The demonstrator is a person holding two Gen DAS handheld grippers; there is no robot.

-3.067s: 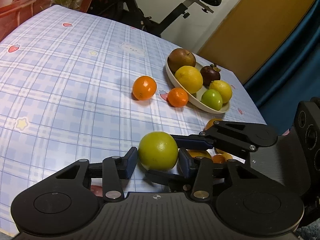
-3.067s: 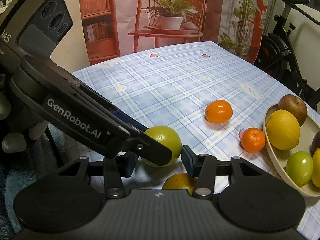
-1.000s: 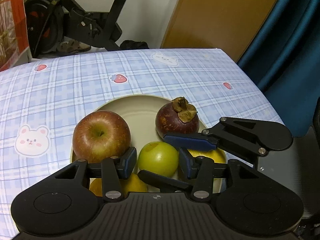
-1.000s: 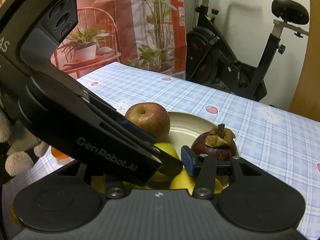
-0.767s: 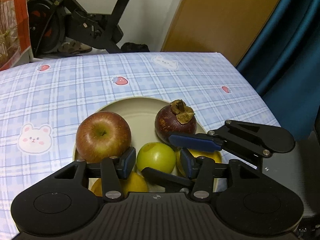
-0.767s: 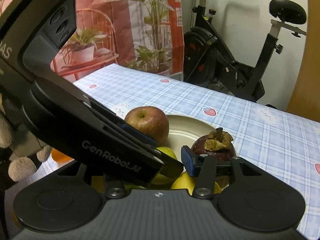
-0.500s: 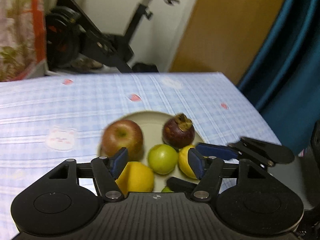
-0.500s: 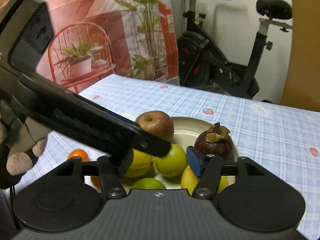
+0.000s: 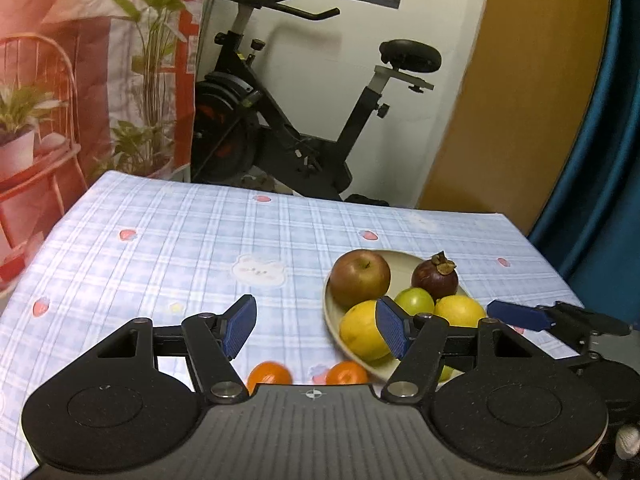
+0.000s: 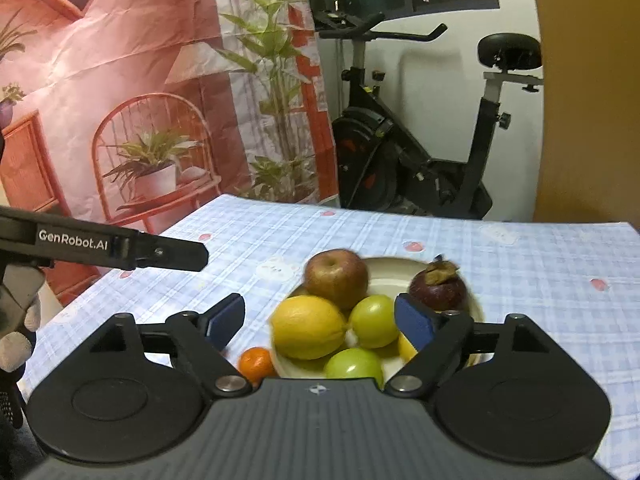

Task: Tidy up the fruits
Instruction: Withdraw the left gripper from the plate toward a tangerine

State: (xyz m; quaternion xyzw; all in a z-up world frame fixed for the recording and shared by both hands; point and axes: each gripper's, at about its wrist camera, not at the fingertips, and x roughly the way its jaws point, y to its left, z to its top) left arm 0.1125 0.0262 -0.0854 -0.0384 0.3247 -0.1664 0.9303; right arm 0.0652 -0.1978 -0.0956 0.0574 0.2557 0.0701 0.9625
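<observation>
Two views were logged. In the left wrist view, we saw the left gripper (image 9: 316, 326) with its blue pads (image 9: 239, 325) spread wide and nothing between them; the jaws had just been opening earlier in that second. The cream plate (image 9: 329, 312) sat right of centre on the blue plaid tablecloth (image 9: 160, 264). On it we counted a red apple (image 9: 359, 278) at the back left, a mangosteen (image 9: 435, 278) at the back right, a green fruit (image 9: 414, 301) between them and nearer, and two lemons in front (image 9: 362, 334) (image 9: 459, 311). Two small oranges (image 9: 269, 376) (image 9: 346, 373) lay on the cloth just beside the plate's near rim, at lower centre. One finger of the right gripper (image 9: 516, 317) reached in from the right edge, beside the plate. An exercise bike (image 9: 304, 136) stood behind the table.

In the right wrist view, we noted the right gripper (image 10: 320, 322) gaping wide, its jaws having just been opening, with no pad pressing on fruit. The plate (image 10: 390, 266) lay at centre, slightly blurred, holding the apple (image 10: 336, 278), mangosteen (image 10: 438, 288), one lemon (image 10: 308, 333) and two green fruits (image 10: 374, 322) (image 10: 354, 363). One orange (image 10: 256, 363) rested on the cloth touching or just beside the plate's left rim. The left gripper's finger (image 10: 120, 247) crossed the left of the frame, clear of the fruit, with a gloved hand (image 10: 16, 332) at the left edge.
</observation>
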